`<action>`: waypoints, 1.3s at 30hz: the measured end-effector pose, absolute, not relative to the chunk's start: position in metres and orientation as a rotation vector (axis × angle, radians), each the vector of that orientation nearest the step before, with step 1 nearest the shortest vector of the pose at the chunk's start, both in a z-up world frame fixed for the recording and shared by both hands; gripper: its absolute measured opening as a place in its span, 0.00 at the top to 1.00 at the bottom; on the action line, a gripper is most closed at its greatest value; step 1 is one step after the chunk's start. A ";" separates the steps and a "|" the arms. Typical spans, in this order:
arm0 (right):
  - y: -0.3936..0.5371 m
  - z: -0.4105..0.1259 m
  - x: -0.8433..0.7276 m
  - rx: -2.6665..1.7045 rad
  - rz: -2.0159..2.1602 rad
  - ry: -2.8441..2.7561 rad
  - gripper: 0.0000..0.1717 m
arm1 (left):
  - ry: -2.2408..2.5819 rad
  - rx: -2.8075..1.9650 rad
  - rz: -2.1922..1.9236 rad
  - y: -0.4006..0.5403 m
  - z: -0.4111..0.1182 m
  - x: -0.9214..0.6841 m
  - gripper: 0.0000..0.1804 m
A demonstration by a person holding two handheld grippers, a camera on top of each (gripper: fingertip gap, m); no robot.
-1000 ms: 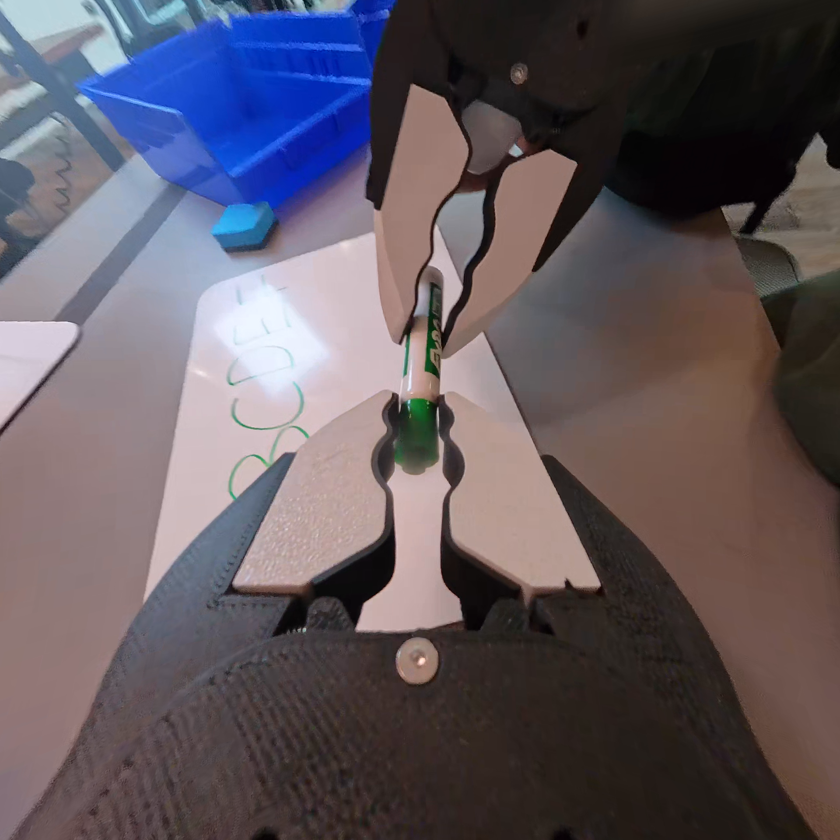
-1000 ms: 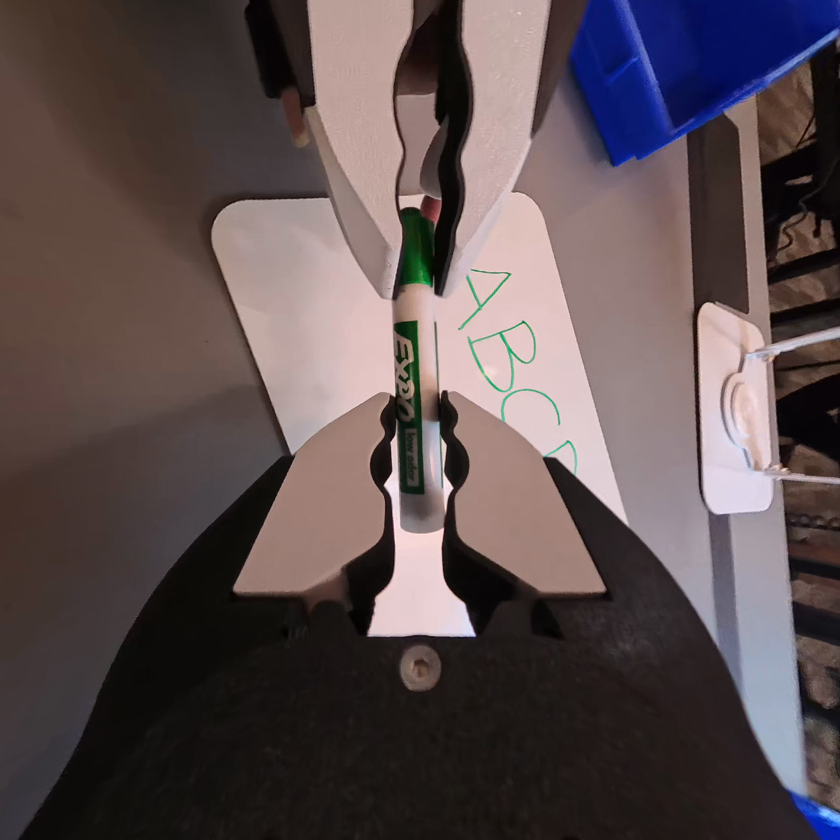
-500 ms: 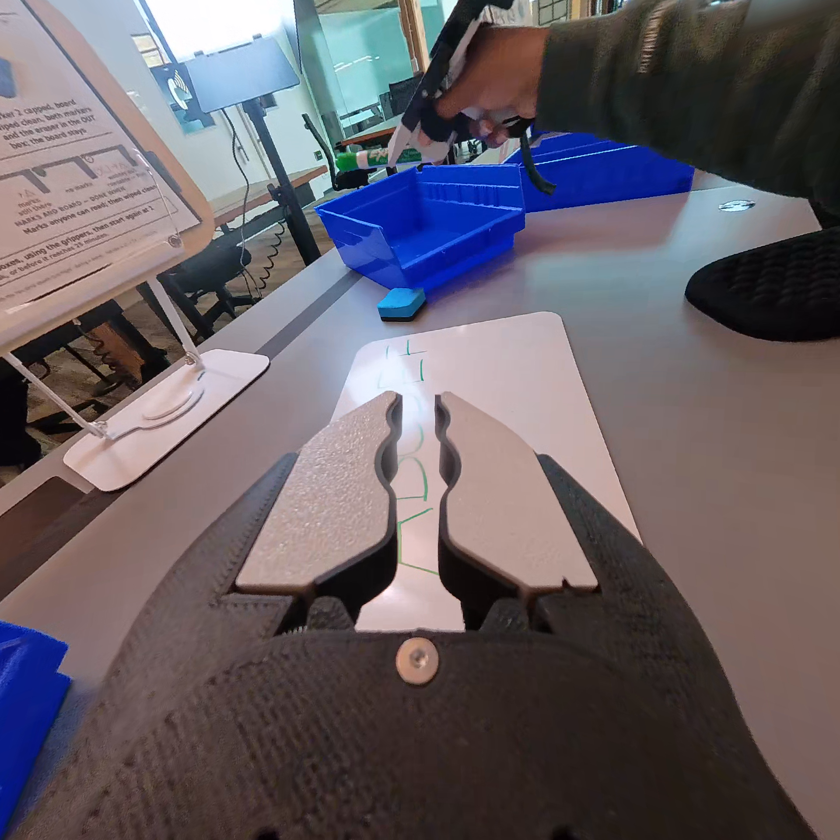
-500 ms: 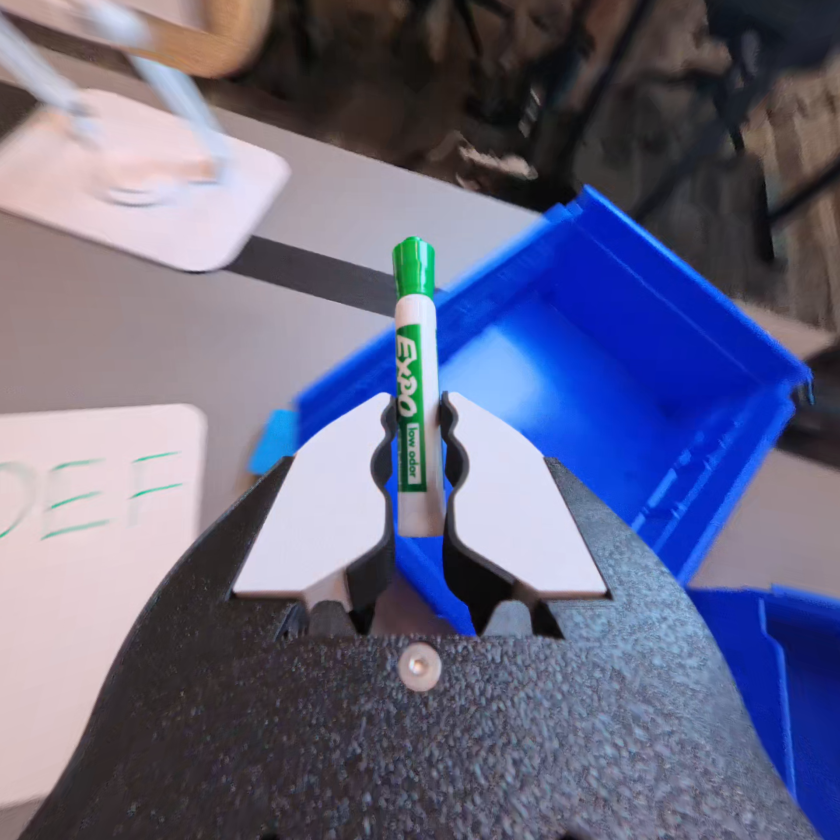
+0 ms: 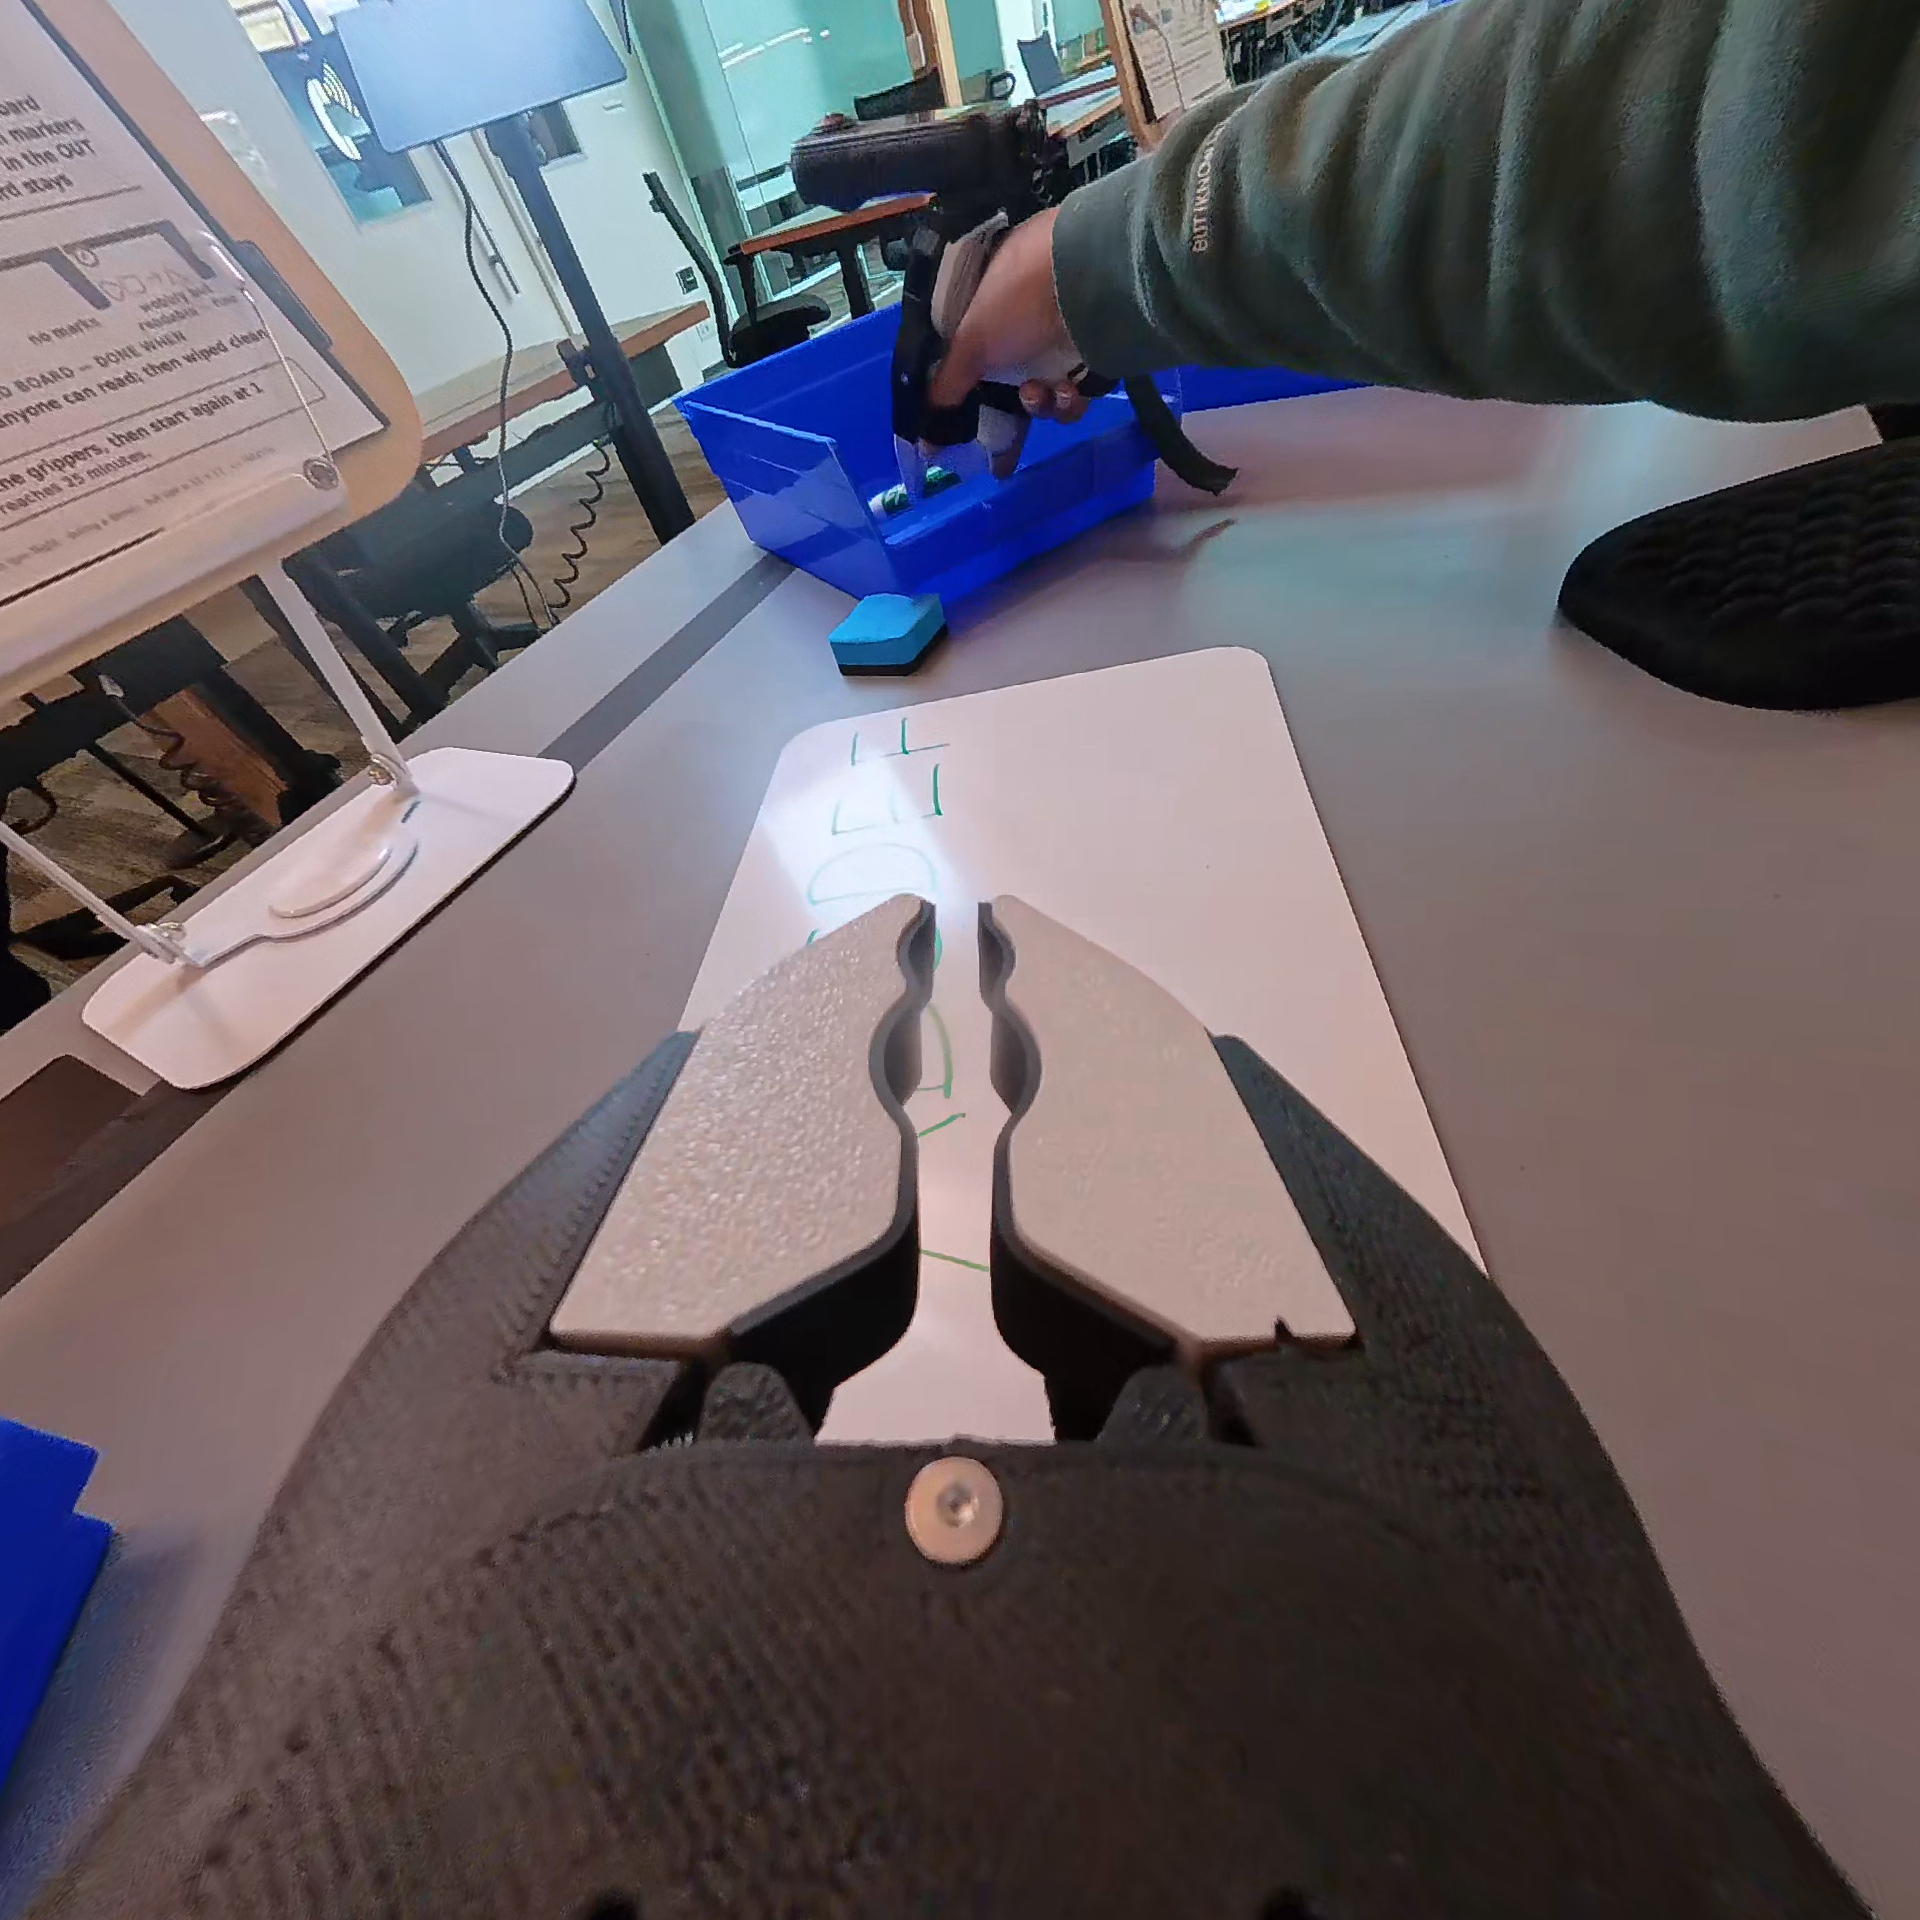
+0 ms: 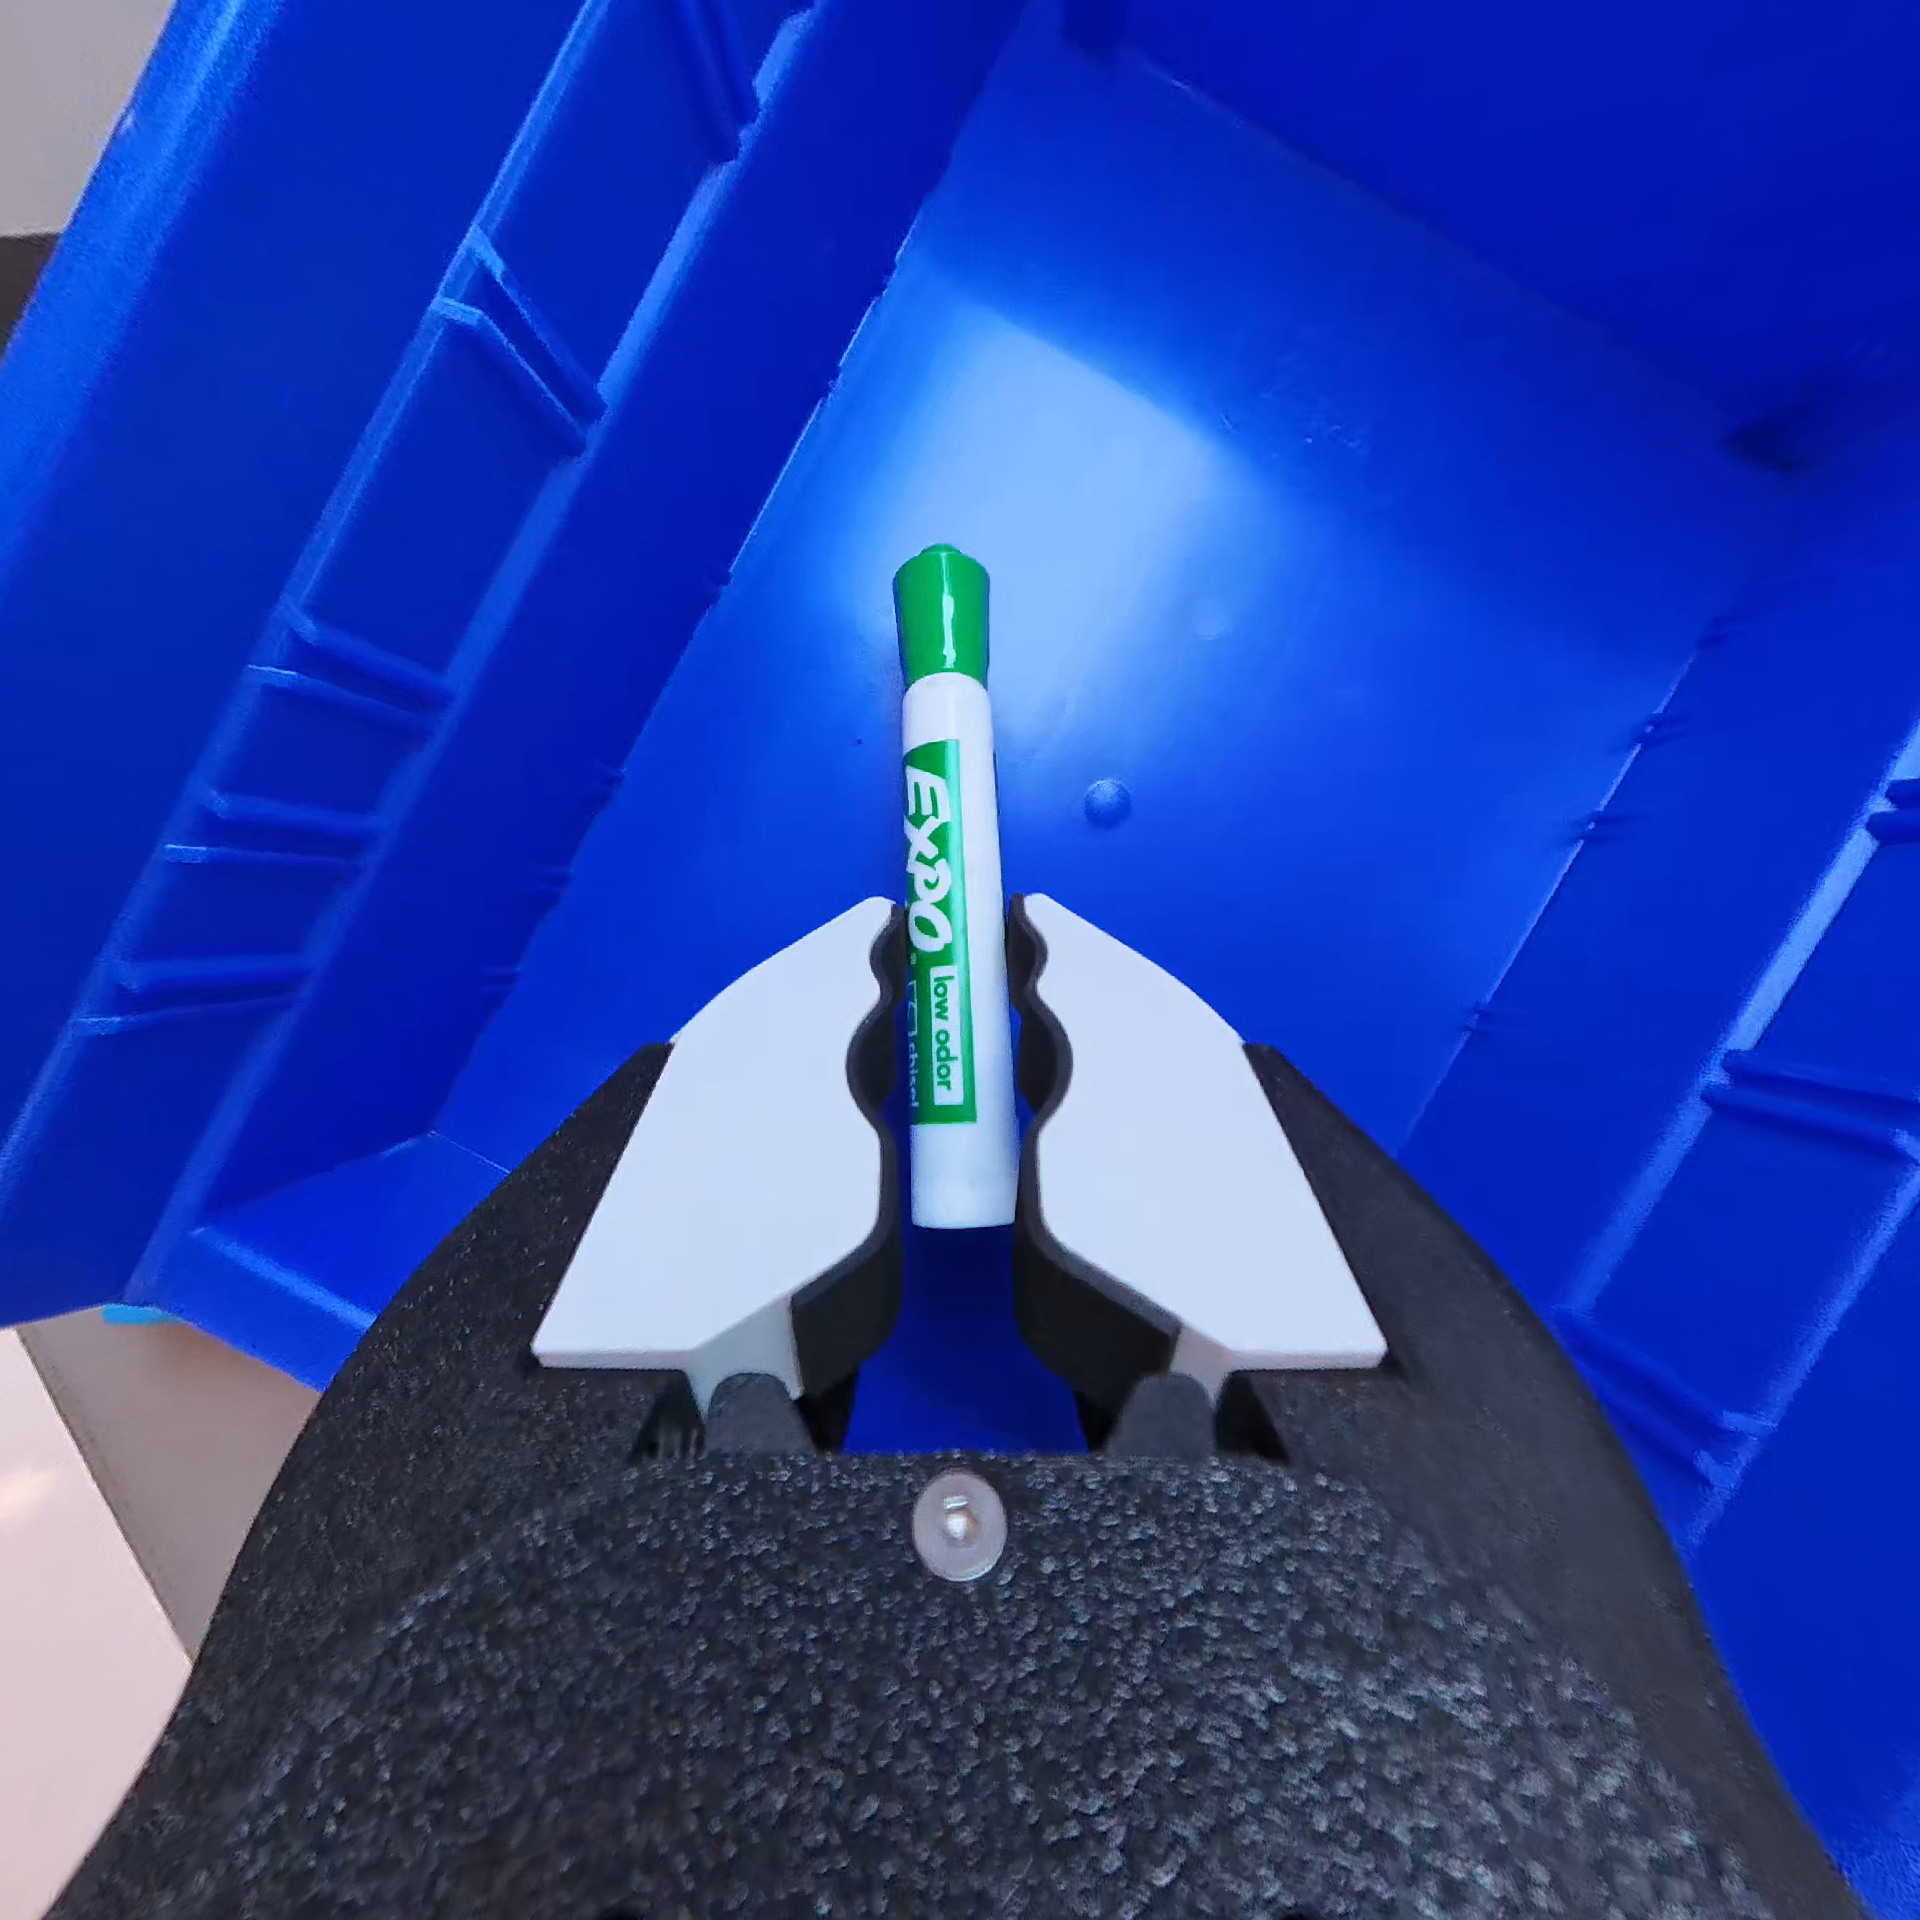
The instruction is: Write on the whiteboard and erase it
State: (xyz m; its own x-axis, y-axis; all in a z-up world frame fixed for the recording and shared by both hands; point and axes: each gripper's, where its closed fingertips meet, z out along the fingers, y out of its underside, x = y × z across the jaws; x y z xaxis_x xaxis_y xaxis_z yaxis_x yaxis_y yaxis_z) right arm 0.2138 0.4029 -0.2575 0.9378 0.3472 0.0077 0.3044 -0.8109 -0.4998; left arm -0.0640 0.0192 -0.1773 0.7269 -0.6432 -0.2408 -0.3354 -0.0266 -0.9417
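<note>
In the left wrist view, the body of the left tool [image 5: 957, 914] covers the near end of the whiteboard [image 5: 1164, 831], so the first green letters are hidden and only some strokes show between the fingers and beyond them. Light reflection makes the far letters pale. The sign on a stand [image 5: 156, 291] at the left is cut off by the picture edge. The right tool [image 5: 940, 457] is far away there, inside the blue bin [image 5: 790, 457], and its fingers are small and hard to see under the hand [image 5: 997, 312].

The left tool is above the whiteboard with a narrow gap between its fingers and nothing in it. The right tool grips a green marker [image 6: 951, 883] by the white barrel, both pads pressing on it, the green cap pointing forward at the bin floor. A blue eraser [image 5: 888, 634] lies on the surface between the bin and the whiteboard.
</note>
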 end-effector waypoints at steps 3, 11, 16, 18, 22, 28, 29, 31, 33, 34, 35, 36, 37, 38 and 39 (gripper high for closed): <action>0.405 -0.257 0.215 -2.570 0.058 -0.491 0.89 | 0.809 -1.638 -0.296 0.019 -0.180 -0.064 0.96; 0.419 -0.239 0.275 -2.513 -0.301 -0.332 0.81 | 0.827 -1.654 -0.292 0.019 -0.185 -0.060 0.96; 0.424 -0.222 0.277 -2.425 -0.368 -0.368 0.80 | 0.830 -1.664 -0.296 0.019 -0.187 -0.059 0.96; 0.425 -0.218 0.274 -2.411 -0.355 -0.382 0.80 | 0.833 -1.665 -0.294 0.019 -0.188 -0.059 0.96; 0.426 -0.201 0.253 -2.335 -0.257 -0.439 0.80 | 0.825 -1.669 -0.295 0.020 -0.189 -0.061 0.96; 0.392 -0.149 0.179 -2.105 -0.003 -0.674 0.79 | 0.811 -1.670 -0.281 0.023 -0.188 -0.066 0.96; 0.380 -0.144 0.167 -2.078 0.038 -0.728 0.79 | 0.808 -1.670 -0.277 0.023 -0.187 -0.067 0.96; 0.350 -0.142 0.143 -2.065 0.118 -0.844 0.79 | 0.802 -1.668 -0.265 0.024 -0.185 -0.071 0.96; 0.317 -0.153 0.124 -2.077 0.190 -0.962 0.80 | 0.796 -1.661 -0.255 0.024 -0.182 -0.073 0.96; 0.301 -0.162 0.116 -2.090 0.223 -1.016 0.80 | 0.793 -1.658 -0.250 0.024 -0.181 -0.075 0.96; 0.284 -0.176 0.109 -2.118 0.263 -1.072 0.81 | 0.790 -1.656 -0.245 0.024 -0.180 -0.076 0.96; 0.269 -0.190 0.105 -2.153 0.299 -1.117 0.81 | 0.787 -1.653 -0.244 0.024 -0.179 -0.077 0.96; 0.258 -0.205 0.103 -2.181 0.316 -1.145 0.81 | 0.786 -1.653 -0.245 0.023 -0.178 -0.077 0.96; 0.252 -0.218 0.103 -2.204 0.316 -1.154 0.80 | 0.787 -1.653 -0.245 0.023 -0.178 -0.076 0.96; 0.251 -0.230 0.105 -2.226 0.310 -1.141 0.77 | 0.790 -1.654 -0.246 0.023 -0.179 -0.076 0.96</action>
State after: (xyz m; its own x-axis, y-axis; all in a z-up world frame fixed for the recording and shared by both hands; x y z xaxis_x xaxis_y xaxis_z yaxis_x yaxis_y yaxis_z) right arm 0.1046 0.2507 -0.2303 0.6007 0.7967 0.0663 0.6535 -0.4416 -0.6148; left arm -0.0757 0.0231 -0.1787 0.7451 -0.6147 -0.2589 -0.3592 -0.0426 -0.9323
